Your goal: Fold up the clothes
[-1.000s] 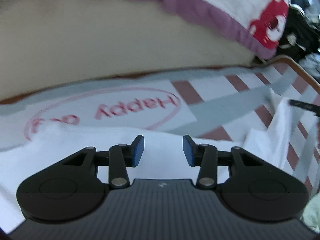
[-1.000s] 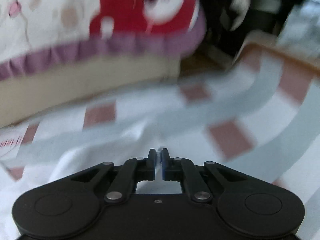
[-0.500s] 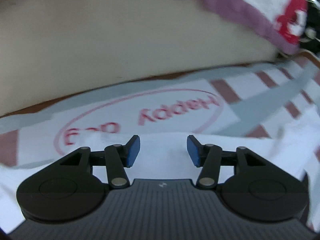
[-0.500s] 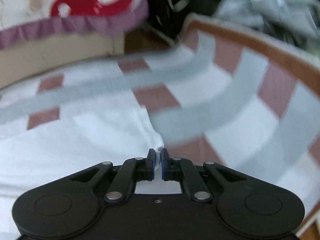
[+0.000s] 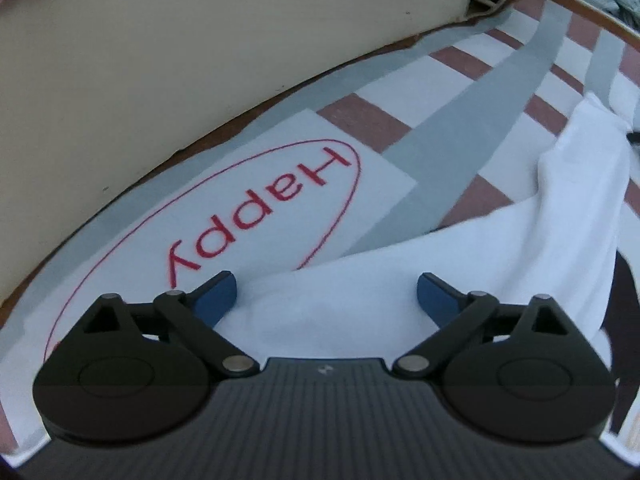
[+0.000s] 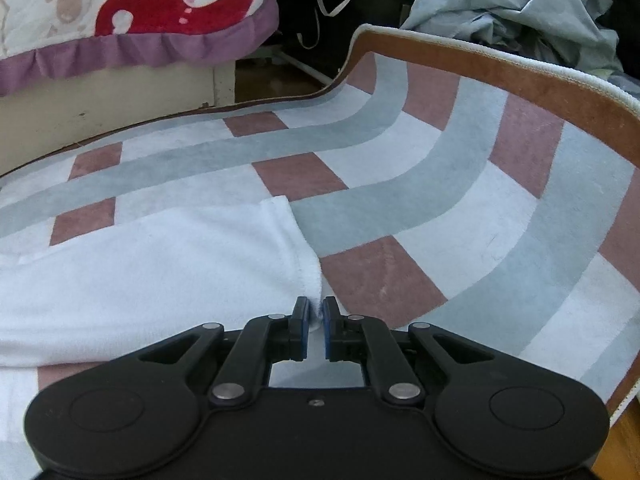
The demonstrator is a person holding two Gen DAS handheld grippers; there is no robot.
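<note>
A white garment (image 5: 460,264) lies spread on a checked rug (image 5: 472,136) of grey, white and dusty-pink squares. My left gripper (image 5: 327,294) hovers over the garment's near edge, its jaws opening wide; cloth lies below them but the blue pads (image 5: 218,294) do not press on it. In the right wrist view the same white garment (image 6: 152,268) stretches to the left, and my right gripper (image 6: 315,316) is shut on its hemmed corner, a sliver of white cloth pinched between the pads.
The rug carries a red oval with the word "Happy" (image 5: 256,204). A beige bed base (image 5: 160,60) with a purple-frilled blanket (image 6: 140,8) runs along the far side. Crumpled grey-blue clothes (image 6: 520,4) pile beyond the rug's brown border (image 6: 500,68).
The left jaws have spread from half open to wide, and that gripper has dropped closer to the garment while rolling. The right gripper carried its corner rightward and down; the cloth now lies flatter.
</note>
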